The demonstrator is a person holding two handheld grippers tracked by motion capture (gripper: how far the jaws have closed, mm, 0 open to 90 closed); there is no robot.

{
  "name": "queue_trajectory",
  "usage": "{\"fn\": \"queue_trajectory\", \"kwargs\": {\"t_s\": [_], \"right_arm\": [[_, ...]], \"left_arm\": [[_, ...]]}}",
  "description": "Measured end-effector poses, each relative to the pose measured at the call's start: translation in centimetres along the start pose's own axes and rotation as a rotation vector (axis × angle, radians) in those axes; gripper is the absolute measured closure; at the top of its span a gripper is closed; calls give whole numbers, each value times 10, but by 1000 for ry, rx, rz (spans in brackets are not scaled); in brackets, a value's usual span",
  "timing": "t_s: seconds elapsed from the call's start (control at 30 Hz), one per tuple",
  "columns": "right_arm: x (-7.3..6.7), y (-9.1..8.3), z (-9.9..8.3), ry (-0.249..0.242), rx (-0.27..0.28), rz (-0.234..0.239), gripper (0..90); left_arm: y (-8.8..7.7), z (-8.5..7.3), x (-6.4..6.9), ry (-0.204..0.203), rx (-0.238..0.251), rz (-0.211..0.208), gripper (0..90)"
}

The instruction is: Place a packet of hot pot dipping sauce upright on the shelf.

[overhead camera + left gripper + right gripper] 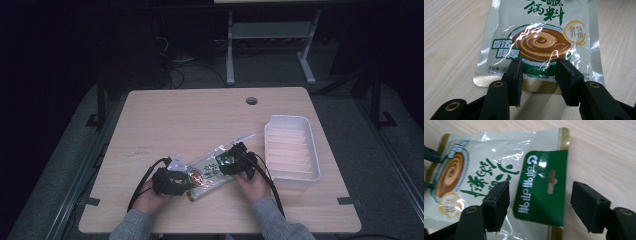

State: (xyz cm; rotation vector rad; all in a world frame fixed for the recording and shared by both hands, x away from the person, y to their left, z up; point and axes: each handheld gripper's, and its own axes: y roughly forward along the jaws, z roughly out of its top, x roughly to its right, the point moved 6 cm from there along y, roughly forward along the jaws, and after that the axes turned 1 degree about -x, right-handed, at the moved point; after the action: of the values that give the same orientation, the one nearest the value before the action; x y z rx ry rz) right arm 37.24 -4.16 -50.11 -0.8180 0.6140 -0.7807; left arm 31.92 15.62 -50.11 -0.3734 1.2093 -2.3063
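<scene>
Both hands enter from the near edge of the bench (150, 115), each carrying a gripper, and between them lies the sauce pouch (212, 172), flat on the wood and angled from lower left to upper right. At its lower end, the left gripper (172, 180) sits with its jaws part open either side of the gold-edged bottom seam; in the left gripper view the pouch (541, 42) lies beneath and beyond the pads, and nothing suggests they press on it. At the other end, the right gripper (235, 160) stands with jaws wide apart over the green header strip (541, 187) with its hang hole, again without contact, as the right gripper view shows. To the right of the pouch stands the white ribbed tray (292, 150), with nothing in it. As I judge it, the work is at an early stage: both grippers are lined up on the pouch's two ends, but no hold is taken yet, and the grasp, the lift and any placing, perhaps into the tray, remain to be done.
</scene>
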Motion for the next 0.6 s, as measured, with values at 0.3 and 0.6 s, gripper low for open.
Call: {"fn": "queue_trajectory", "kwargs": {"t_s": [0.3, 0.6], "right_arm": [[-10, -6, 3, 8, 54, 121, 487], [-12, 0, 3, -8, 30, 126, 626]], "left_arm": [[0, 1, 1, 3, -2, 3, 572], [1, 1, 1, 6, -1, 0, 572]]}}
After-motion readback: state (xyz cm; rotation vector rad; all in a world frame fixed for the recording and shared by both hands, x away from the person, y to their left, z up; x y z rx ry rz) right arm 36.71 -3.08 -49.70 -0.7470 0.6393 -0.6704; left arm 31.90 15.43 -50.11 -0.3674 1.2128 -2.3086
